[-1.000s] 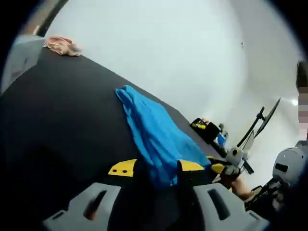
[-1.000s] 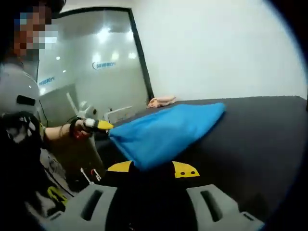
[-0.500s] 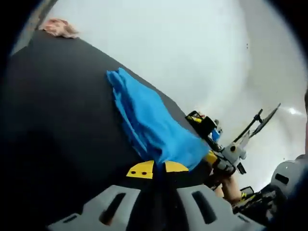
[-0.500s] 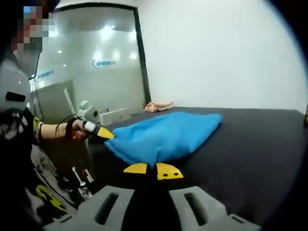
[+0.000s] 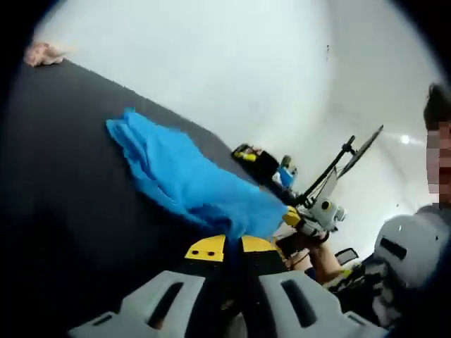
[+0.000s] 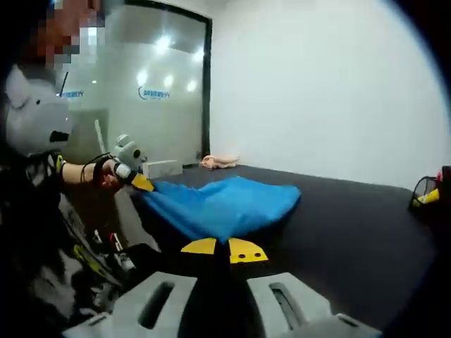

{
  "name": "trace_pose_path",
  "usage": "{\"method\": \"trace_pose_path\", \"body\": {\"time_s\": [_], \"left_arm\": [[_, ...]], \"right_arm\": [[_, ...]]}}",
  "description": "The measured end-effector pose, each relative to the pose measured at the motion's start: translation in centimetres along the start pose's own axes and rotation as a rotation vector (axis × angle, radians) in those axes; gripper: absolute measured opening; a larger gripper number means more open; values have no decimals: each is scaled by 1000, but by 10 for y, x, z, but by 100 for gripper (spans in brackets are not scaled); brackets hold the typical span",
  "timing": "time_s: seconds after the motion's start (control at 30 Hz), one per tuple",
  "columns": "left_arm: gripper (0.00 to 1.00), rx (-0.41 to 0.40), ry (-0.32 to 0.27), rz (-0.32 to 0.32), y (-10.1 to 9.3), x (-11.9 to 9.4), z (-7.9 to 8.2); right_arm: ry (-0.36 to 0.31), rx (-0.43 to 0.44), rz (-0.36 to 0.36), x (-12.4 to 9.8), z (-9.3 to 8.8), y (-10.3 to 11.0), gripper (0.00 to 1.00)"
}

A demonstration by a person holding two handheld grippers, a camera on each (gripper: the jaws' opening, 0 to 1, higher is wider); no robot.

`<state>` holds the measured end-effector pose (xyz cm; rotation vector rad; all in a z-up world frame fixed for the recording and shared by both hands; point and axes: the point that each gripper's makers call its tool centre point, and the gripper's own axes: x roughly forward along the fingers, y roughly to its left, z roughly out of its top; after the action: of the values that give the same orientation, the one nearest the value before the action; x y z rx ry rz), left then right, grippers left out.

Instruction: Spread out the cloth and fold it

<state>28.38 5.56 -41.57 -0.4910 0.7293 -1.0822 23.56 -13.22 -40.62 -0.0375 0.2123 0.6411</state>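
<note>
A blue cloth (image 5: 190,183) lies bunched on the black table (image 5: 63,176), its near edge raised. My left gripper (image 5: 225,248) is shut on that near edge, yellow tips together. In the left gripper view the right gripper (image 5: 304,221) comes in from the right, held by a hand, at the cloth's other near corner. In the right gripper view the blue cloth (image 6: 222,204) stretches away over the table (image 6: 352,218). My right gripper (image 6: 225,248) is shut on the cloth's edge, and the left gripper (image 6: 134,177) holds the corner at the left.
A pink rag (image 5: 42,53) lies at the table's far corner, also the pink rag (image 6: 218,162) in front of a glass wall (image 6: 148,91). A black basket (image 5: 257,162) with yellow items stands past the table's end. A person (image 6: 35,176) is close at the side.
Both grippers, open around the cloth's near edge a second ago, have shut on it. The edge has since been lifted and both views have swung.
</note>
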Motion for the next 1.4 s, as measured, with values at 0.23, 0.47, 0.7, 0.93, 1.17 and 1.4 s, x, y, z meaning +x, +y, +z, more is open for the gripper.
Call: {"method": "trace_pose_path", "body": {"time_s": [0.23,0.47,0.7,0.93,1.17,1.4], "left_arm": [[30,-82,-285,-13,27,-28,95],[26,-73,-293,229,122,22,177],[27,-179,-229,241,143,74,176],[35,-168,-224,210,135,90,181],[5,-26,-150,254,134,106,166],[4,35,-183,137,92,112,188]], "right_arm": [[-176,91,99,-7,43,-14,19],[-169,51,-99,83,87,-157,19],[-21,244,-58,178,60,-199,20],[-32,388,-22,205,48,-191,23],[81,239,-21,215,40,-178,6],[-57,116,-14,189,96,-197,4]]}}
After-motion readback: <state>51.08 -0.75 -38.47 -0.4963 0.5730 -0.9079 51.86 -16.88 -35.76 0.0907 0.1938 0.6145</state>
